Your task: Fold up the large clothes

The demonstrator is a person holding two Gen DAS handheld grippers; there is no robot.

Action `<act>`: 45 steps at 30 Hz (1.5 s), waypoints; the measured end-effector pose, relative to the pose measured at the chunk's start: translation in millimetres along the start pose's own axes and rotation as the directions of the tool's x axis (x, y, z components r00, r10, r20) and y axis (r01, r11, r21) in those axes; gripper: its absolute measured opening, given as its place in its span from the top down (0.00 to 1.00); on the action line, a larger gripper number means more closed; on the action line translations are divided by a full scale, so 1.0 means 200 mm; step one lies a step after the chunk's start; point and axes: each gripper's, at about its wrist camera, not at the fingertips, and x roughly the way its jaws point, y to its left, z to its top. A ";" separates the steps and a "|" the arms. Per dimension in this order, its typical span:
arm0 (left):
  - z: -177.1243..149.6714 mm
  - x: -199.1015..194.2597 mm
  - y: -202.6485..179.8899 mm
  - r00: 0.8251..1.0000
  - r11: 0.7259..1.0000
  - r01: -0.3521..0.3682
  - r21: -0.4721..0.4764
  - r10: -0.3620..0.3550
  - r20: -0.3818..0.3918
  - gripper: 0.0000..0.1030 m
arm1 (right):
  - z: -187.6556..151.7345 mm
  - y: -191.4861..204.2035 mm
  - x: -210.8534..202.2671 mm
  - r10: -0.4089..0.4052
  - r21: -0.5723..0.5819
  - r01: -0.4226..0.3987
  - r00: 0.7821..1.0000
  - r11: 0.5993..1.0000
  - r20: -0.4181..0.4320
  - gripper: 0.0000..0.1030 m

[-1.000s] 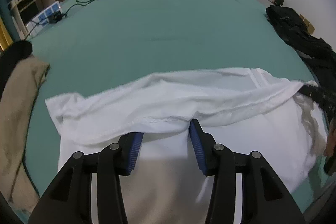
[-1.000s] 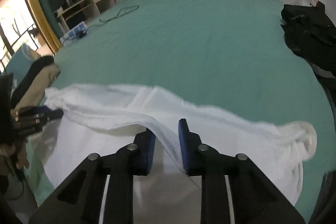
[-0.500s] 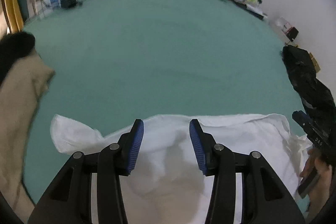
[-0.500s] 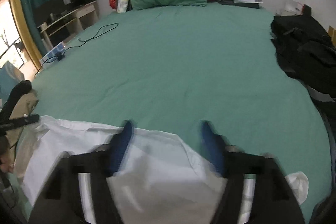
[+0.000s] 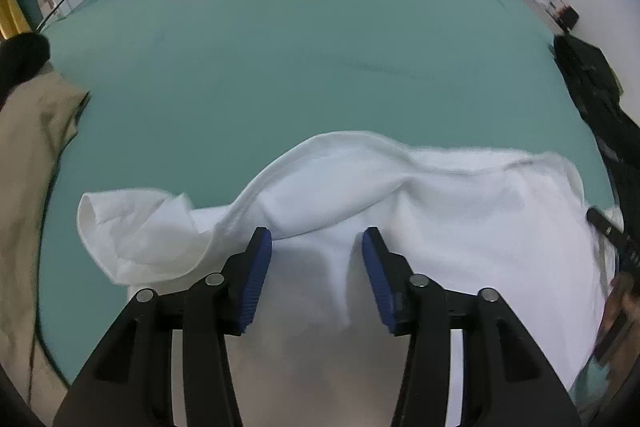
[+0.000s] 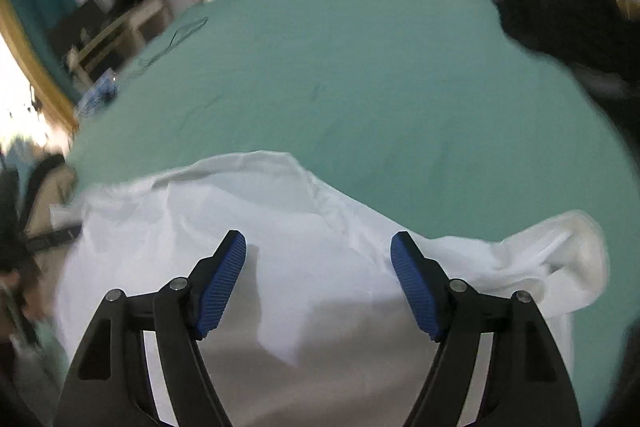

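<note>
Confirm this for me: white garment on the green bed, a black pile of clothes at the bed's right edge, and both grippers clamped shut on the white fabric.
Wrong on the grippers. The left gripper and right gripper both stand open over the white garment, pads apart and pinching nothing, as each wrist view shows; the right one's jaws have just been opening. The rest holds: the garment lies on the green bed, with the black pile at its right edge.

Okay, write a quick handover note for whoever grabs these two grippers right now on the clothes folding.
Left gripper: open, over the white garment, gripping nothing.
Right gripper: jaws have just been opening and stand wide; the cloth lies beneath them, not pinched.
The white garment lies on the green bed, one edge folded over, a sleeve sticking out to the left in the left wrist view.
Left: tuck the sleeves, finish folding. A tan garment and black clothes lie at the bed's edges.
</note>
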 end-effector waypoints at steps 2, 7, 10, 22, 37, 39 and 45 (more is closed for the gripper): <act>0.07 0.04 -0.02 1.000 1.000 -0.009 -0.022 0.009 0.007 0.50 | 0.01 -0.05 0.03 0.009 0.047 -0.010 1.000 0.999 0.021 0.26; 0.21 0.11 -0.01 0.999 1.000 -0.029 -0.012 0.029 0.039 0.50 | 0.06 -0.01 0.07 -0.052 -0.010 0.052 0.998 0.999 0.020 0.20; 0.27 0.13 0.05 0.996 0.998 -0.065 -0.024 0.066 0.056 0.50 | 0.08 0.03 0.10 -0.098 -0.065 0.100 0.995 0.993 0.028 0.20; 0.13 -0.06 -0.13 0.999 0.996 0.033 0.082 -0.036 0.034 0.50 | 0.11 -0.18 -0.16 -0.227 0.104 0.213 0.960 0.972 0.162 0.20; 0.26 0.23 -0.60 0.999 0.985 -0.024 0.171 0.019 0.032 0.50 | -0.12 -0.01 -0.11 -0.188 -0.108 0.188 0.982 0.976 0.008 0.20; 0.32 0.24 -0.60 0.997 0.986 -0.065 0.152 0.057 0.053 0.50 | -0.12 -0.09 -0.11 -0.195 -0.076 0.194 0.981 0.978 -0.002 0.20; 0.38 0.00 -0.37 0.978 0.998 -0.054 0.009 0.051 0.202 0.50 | -0.01 -0.26 -0.09 -0.165 -0.032 0.165 0.986 0.986 -0.020 0.20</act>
